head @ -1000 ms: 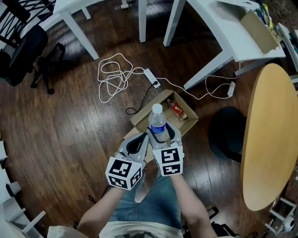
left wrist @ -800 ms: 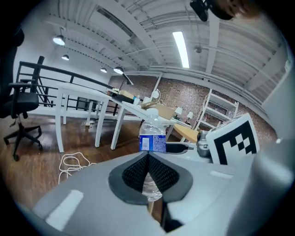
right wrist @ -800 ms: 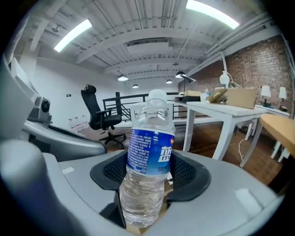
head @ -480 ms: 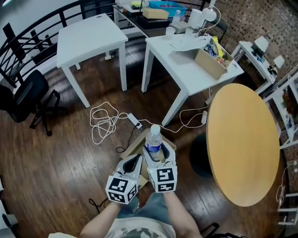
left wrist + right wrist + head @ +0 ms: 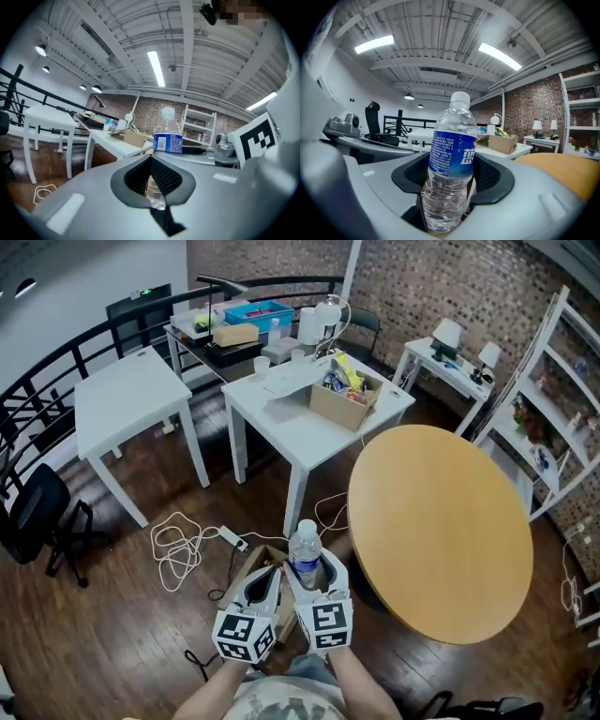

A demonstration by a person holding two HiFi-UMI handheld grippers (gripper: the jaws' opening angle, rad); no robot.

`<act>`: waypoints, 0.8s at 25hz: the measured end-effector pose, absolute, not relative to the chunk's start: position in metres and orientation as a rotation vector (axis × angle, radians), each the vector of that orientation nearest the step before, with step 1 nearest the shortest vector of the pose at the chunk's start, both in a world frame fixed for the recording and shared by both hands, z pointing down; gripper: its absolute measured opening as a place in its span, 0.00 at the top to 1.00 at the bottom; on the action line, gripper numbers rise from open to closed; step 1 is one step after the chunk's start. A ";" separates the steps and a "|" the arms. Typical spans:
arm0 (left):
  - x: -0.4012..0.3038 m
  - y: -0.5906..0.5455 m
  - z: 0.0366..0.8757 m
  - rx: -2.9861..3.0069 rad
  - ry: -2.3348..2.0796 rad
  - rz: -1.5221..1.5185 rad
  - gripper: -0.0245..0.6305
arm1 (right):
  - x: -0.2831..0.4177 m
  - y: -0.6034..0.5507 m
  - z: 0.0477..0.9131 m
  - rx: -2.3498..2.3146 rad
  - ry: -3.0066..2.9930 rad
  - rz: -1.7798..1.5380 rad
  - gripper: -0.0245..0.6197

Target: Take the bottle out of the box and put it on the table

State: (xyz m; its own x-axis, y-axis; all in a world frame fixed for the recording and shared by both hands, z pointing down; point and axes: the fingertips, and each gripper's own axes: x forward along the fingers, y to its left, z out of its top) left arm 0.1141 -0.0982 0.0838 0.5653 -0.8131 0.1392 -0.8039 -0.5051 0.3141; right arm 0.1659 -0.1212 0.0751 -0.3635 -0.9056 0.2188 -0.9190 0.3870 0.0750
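A clear water bottle (image 5: 305,554) with a blue label and white cap stands upright in my right gripper (image 5: 307,570), which is shut on its body. The right gripper view shows the bottle (image 5: 452,150) filling the gap of that gripper (image 5: 452,176), both dark pads pressing its sides. My left gripper (image 5: 272,573) hangs close beside it on the left, its tips together and nothing held. Its own view has the left gripper (image 5: 151,161) with the bottle (image 5: 168,140) just beyond. The open cardboard box (image 5: 242,570) lies on the floor below. The round wooden table (image 5: 441,531) is to the right.
A white table (image 5: 309,413) with a small cardboard box (image 5: 347,399) stands ahead, another white table (image 5: 127,399) to its left. A white cable and power strip (image 5: 183,545) lie on the wood floor. A black chair (image 5: 37,517) is at far left, shelving (image 5: 553,409) at right.
Both grippers rose well above the box with the bottle still held in the right one. The head view tilted up from the floor to the tables and room.
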 end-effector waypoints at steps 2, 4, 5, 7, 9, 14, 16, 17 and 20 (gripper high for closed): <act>0.142 -0.101 0.075 2.505 -1.266 -0.042 0.97 | 0.191 -0.121 0.065 1.679 -2.400 0.079 0.54; 0.169 -0.103 0.069 2.543 -1.208 -0.042 0.97 | 0.217 -0.121 0.057 1.739 -2.370 0.060 0.54; 0.183 -0.104 0.067 2.559 -1.178 -0.042 0.97 | 0.230 -0.121 0.054 1.768 -2.352 0.049 0.54; 0.208 -0.104 0.062 2.584 -1.121 -0.041 0.97 | 0.256 -0.120 0.048 1.814 -2.318 0.035 0.54; 0.233 -0.107 0.054 2.617 -1.067 -0.038 0.97 | 0.282 -0.121 0.042 1.867 -2.284 0.019 0.54; 0.296 -0.111 0.047 2.701 -0.909 -0.010 0.97 | 0.353 -0.120 0.036 2.029 -2.169 -0.017 0.54; 0.320 -0.112 0.046 2.722 -0.857 -0.001 0.97 | 0.380 -0.119 0.035 2.079 -2.120 -0.038 0.54; 0.333 -0.112 0.045 2.734 -0.829 0.004 0.97 | 0.393 -0.118 0.035 2.103 -2.094 -0.049 0.54; 0.377 -0.110 0.046 2.773 -0.732 0.028 0.97 | 0.435 -0.113 0.039 2.176 -2.023 -0.062 0.54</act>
State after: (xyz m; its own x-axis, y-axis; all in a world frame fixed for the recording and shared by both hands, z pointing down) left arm 0.3774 -0.1102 0.0462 0.8720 -0.4817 0.0877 -0.4870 -0.8349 0.2565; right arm 0.4350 -0.1131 0.0395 0.0789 -0.9933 0.0847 -0.9862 -0.0653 0.1520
